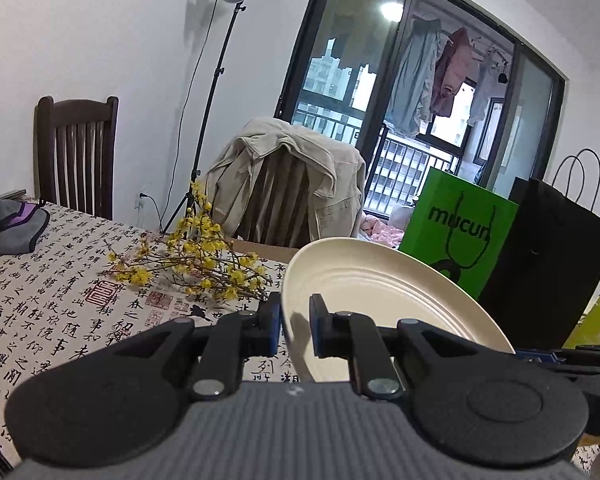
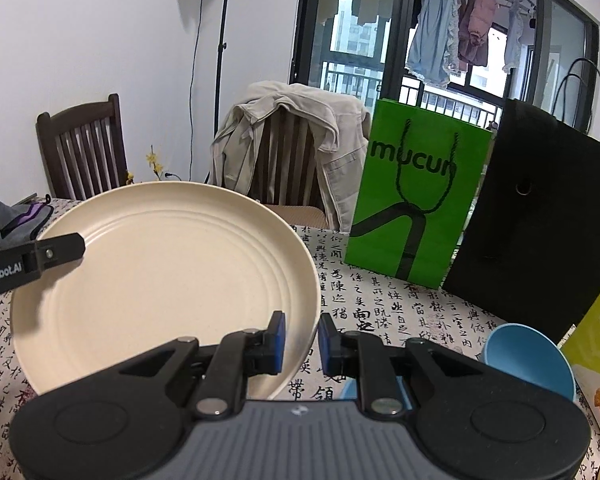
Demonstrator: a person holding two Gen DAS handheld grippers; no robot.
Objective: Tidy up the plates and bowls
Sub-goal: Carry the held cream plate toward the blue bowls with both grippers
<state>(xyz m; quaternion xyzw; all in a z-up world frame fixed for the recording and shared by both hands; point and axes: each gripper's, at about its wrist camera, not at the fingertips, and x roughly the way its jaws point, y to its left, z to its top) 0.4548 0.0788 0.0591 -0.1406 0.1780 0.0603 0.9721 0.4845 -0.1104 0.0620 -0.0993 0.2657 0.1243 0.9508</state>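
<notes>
A cream plate (image 2: 168, 272) with ringed grooves hangs tilted above the table, held by both grippers at opposite edges. My right gripper (image 2: 303, 342) is shut on the plate's near right rim, blue pads on either side of it. My left gripper (image 1: 295, 326) is shut on the plate (image 1: 380, 292) at its left rim. One of its fingers (image 2: 60, 250) shows from the side in the right wrist view, lying over the plate's left edge. A blue bowl (image 2: 528, 360) sits on the table right of my right gripper.
The table (image 2: 380, 304) has a calligraphy-print cloth. A green paper bag (image 2: 416, 196) and a black bag (image 2: 540, 220) stand at the back right. Yellow flower twigs (image 1: 204, 264) and a grey pouch (image 1: 12, 224) lie to the left. Two chairs stand behind, one with a jacket (image 1: 288, 176).
</notes>
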